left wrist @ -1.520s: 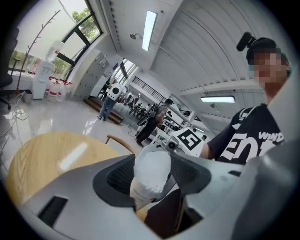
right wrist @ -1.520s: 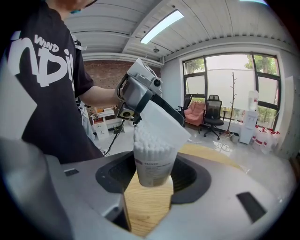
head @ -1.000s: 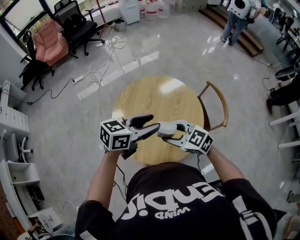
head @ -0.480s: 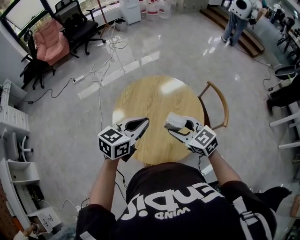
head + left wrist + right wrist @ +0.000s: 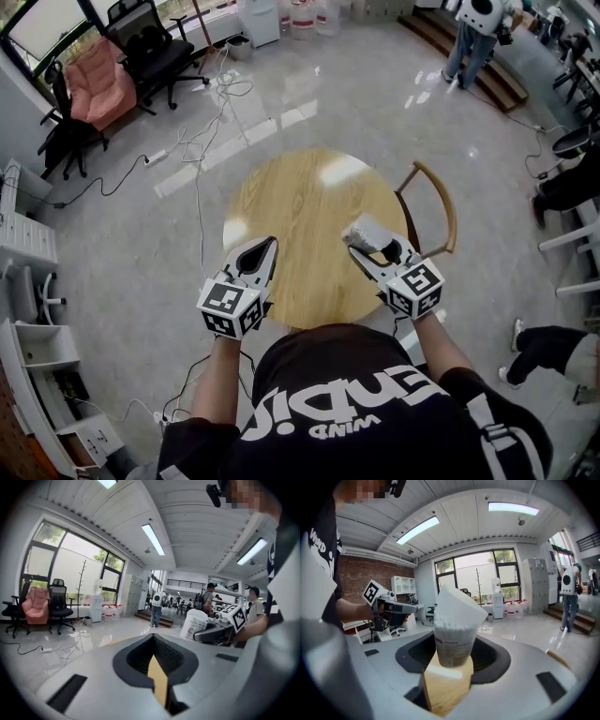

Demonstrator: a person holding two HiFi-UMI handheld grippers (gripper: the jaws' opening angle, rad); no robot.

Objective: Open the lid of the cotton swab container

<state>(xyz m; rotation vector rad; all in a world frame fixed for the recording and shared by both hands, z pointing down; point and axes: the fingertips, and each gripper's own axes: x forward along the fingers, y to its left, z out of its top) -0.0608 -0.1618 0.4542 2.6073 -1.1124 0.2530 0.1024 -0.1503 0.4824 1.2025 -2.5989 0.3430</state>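
The cotton swab container (image 5: 452, 645) is a clear tub full of white swabs, and my right gripper (image 5: 452, 656) is shut on its lower body. Its white lid (image 5: 458, 604) stands tilted up and back over the swabs. In the head view the container (image 5: 363, 232) hangs above the right side of the round wooden table (image 5: 309, 211), at the tip of the right gripper (image 5: 372, 243). My left gripper (image 5: 262, 247) is shut with nothing in it, a hand's width left of the container. The left gripper view shows its jaws (image 5: 156, 665) closed and the container (image 5: 194, 623) off to the right.
A wooden chair (image 5: 438, 208) stands at the table's right edge. Cables (image 5: 202, 141) trail over the glossy floor to the left. Office chairs (image 5: 141, 47) stand far back left, shelving (image 5: 23, 281) along the left wall, and people (image 5: 469, 37) at the far right.
The left gripper's jaws have shut and it has drawn back to the left, away from the container. The right gripper has carried the container to the right.
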